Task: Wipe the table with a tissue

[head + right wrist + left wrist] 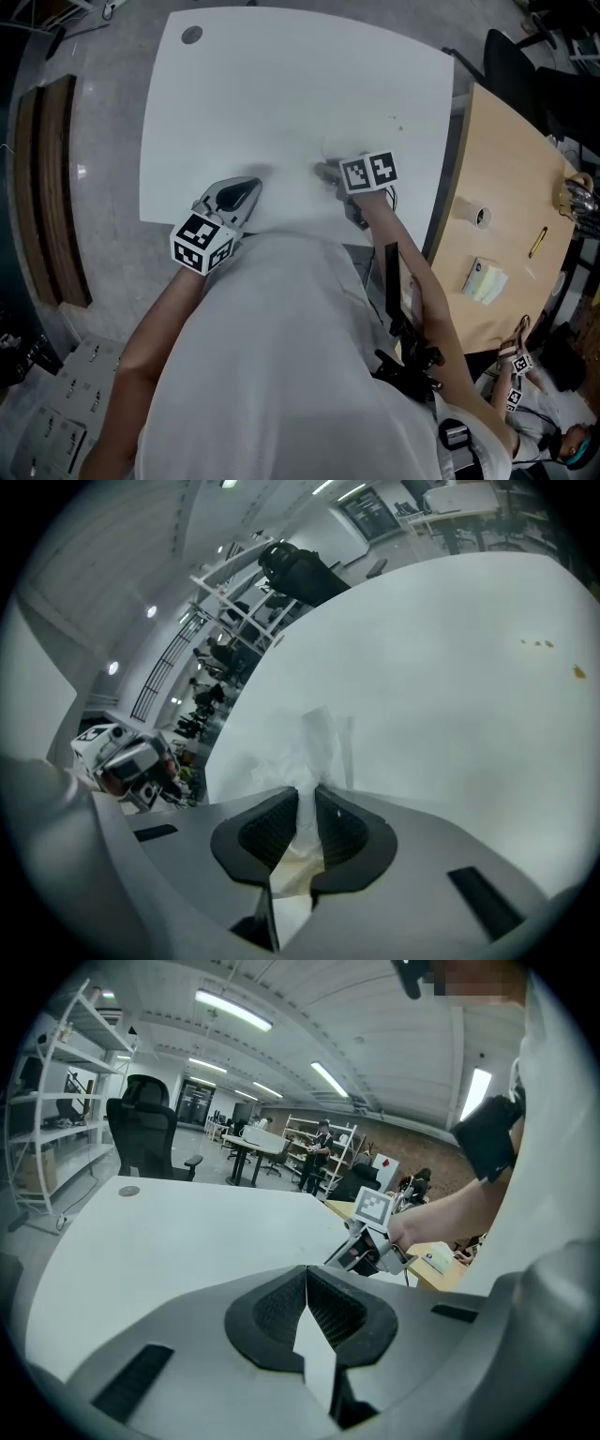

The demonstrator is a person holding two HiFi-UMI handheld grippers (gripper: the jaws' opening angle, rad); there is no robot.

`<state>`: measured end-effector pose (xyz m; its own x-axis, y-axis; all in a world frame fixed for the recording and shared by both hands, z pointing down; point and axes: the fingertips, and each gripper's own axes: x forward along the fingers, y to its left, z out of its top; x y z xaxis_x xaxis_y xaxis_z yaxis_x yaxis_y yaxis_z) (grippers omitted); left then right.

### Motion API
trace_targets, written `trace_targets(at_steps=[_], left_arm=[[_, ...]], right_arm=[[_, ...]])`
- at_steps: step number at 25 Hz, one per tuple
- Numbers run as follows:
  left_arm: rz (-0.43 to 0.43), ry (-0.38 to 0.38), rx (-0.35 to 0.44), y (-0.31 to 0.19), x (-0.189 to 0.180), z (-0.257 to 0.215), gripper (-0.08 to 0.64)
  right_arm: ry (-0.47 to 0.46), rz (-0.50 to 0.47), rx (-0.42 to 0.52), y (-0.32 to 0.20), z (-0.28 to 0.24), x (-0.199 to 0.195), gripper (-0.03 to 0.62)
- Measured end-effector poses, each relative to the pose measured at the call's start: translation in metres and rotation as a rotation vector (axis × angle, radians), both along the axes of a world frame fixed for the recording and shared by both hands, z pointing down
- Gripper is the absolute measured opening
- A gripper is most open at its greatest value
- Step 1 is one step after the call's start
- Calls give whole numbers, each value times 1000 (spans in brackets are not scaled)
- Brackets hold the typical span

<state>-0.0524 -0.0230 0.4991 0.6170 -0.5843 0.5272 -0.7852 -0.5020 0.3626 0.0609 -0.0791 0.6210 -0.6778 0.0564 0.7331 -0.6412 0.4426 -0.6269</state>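
Right gripper (pixel 307 799) has its jaws nearly closed on a bunched tissue (pixel 314 747), with the loose end fanned out on the bench (pixel 281 84) by the near edge. Left gripper (pixel 306 1277) is closed on nothing and parked close by, near that same edge. My worry: that pinch only has a thin wad, so dragging hard could tear the tissue or pull it out. Tip it too steep and I'd guess the jaw tips rub the top instead of the paper. Those yellowish specks (pixel 534 644) sit well away from the tissue, so they're easy to miss. Bench is plain white and smooth, otherwise bare apart from a round grommet (pixel 191 35) at a far corner. Room's an open office: wooden desk (pixel 497 281) alongside, black chair (pixel 145 1138), shelves (pixel 66 1101), strip lights (pixel 234 1009).
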Motion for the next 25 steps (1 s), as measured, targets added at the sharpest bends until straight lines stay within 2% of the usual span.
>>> trace_targets(at_steps=[2,5,8,11,14,20,22,25], left_arm=[[13,2,1,-2,4,0,8],[37,3,3,-5,10,-1,8],[58,3,1,-6,17,0,8],[79,4,1,-7,26,0,8],[92,3,2,-8,32,0,8],[97,-3,9,-11,37,-2,8],[93,-5,8,-11,37,-2,8],[91,-5,5,-12,37,-1,8]], right_arm=[[11,43,0,6,1,26,57],[24,212,-11,-3,0,85,57],[54,332,-11,-9,-1,144,57],[61,401,-17,-7,-1,171,57],[45,370,-27,6,0,152,57],[-33,137,-50,48,1,53,57],[-41,125,-48,54,1,45,57],[-44,182,-55,48,2,66,57]])
